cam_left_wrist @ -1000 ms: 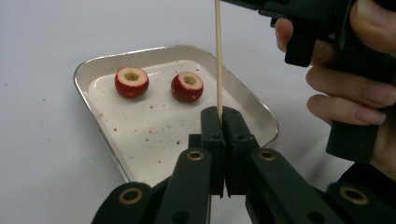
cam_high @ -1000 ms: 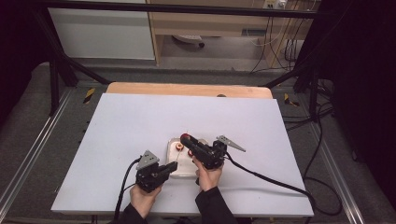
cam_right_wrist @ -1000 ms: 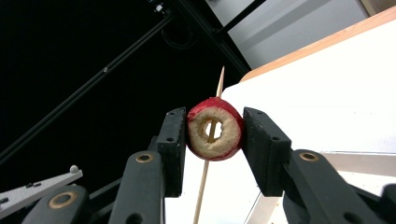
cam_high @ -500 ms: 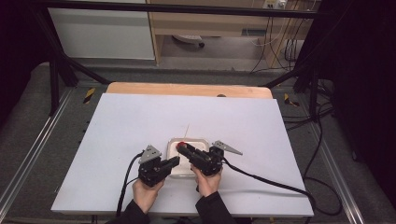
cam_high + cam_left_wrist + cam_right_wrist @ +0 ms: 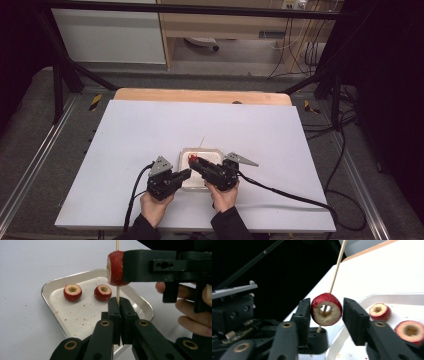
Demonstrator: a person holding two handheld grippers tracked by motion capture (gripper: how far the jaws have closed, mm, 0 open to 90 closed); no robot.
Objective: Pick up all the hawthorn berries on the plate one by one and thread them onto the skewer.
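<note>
- Threading cored red fruit onto a thin wooden skewer (image 5: 117,245) is the work in hand; the person's left gripper (image 5: 119,305) is standing clenched on the skewer's lower end and holding it upright above the shallow white metal tray (image 5: 50,288).
- One cored red fruit on the skewer (image 5: 326,309) is sitting between the jaws of the right gripper (image 5: 326,312), which have just been opening; the left pad is touching the fruit while the right pad is standing just clear of it.
- Judging by this, the first piece is threaded and is being released.
- Two more cored red fruits are waiting in the tray, one further from the skewer (image 5: 72,292) and one nearer to it (image 5: 102,292), apart from each other, so roughly two thirds of the threading is remaining.
- The tray is lying near the front edge of the white table top (image 5: 150,125), with both hands just beside it.
- Wide bare surface is lying behind and to both sides of the tray, leaving ample room for swinging the skewer.
</note>
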